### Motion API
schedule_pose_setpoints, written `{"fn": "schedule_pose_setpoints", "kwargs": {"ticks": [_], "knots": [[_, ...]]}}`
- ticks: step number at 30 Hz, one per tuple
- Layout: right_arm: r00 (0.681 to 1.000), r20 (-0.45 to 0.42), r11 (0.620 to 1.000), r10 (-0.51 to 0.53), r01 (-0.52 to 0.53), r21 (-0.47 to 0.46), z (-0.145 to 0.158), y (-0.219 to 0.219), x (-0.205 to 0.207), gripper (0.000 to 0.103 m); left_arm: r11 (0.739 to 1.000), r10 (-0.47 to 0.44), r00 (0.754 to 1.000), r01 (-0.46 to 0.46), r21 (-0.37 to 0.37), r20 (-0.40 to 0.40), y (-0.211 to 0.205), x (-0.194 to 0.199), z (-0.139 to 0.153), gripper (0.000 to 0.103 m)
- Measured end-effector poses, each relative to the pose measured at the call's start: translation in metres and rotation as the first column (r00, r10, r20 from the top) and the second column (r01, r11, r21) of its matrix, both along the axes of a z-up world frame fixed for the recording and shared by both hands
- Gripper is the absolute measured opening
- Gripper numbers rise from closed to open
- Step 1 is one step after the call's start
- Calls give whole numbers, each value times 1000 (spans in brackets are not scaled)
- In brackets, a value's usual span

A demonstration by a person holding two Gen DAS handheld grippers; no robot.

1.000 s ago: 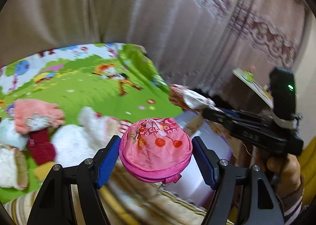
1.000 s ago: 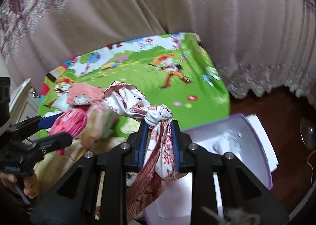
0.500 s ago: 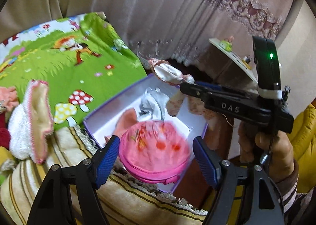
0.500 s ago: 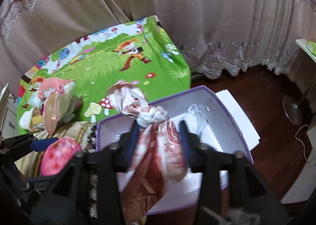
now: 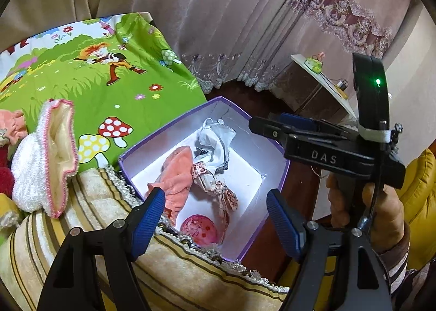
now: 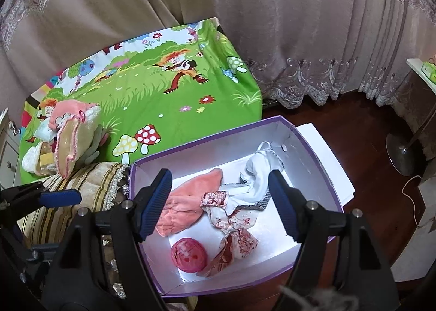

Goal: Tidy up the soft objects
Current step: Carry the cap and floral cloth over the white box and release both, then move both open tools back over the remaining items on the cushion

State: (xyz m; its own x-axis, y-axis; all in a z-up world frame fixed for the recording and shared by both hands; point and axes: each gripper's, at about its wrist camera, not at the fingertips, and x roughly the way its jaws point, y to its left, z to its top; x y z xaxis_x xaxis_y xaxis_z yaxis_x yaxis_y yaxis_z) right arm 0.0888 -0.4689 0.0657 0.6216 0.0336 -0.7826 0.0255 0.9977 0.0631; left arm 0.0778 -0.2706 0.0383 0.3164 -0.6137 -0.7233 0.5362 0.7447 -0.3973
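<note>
A purple-rimmed white box sits on the floor beside the bed. Inside lie a round pink pouch, a red-and-white patterned scarf, a peach cloth and a white sock. My left gripper is open and empty above the box's near edge. My right gripper is open and empty over the box; it also shows in the left wrist view.
A pile of soft items, with a white pink-trimmed piece, lies on the green cartoon sheet. A striped beige blanket edges the bed. Curtains hang behind. A lamp base stands on the dark floor.
Both grippers moved over the box and opened. The pink pouch dropped from my left gripper and the scarf from my right; both now lie in the box.
</note>
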Motion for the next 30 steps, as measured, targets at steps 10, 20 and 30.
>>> {"fn": "schedule_pose_setpoints", "kwargs": {"ticks": [10, 20, 30], "knots": [[998, -14, 997, 69, -68, 32, -1, 25, 4, 76, 996, 86, 996, -86, -35, 7, 38, 4, 4, 78], [990, -29, 989, 136, -135, 54, -3, 56, 10, 76, 967, 242, 970, -243, -73, -22, 104, 9, 0, 78], [971, -38, 971, 236, -234, 57, -4, 100, 19, 76, 911, 397, 916, -400, -99, -54, 175, 4, -8, 78]]}}
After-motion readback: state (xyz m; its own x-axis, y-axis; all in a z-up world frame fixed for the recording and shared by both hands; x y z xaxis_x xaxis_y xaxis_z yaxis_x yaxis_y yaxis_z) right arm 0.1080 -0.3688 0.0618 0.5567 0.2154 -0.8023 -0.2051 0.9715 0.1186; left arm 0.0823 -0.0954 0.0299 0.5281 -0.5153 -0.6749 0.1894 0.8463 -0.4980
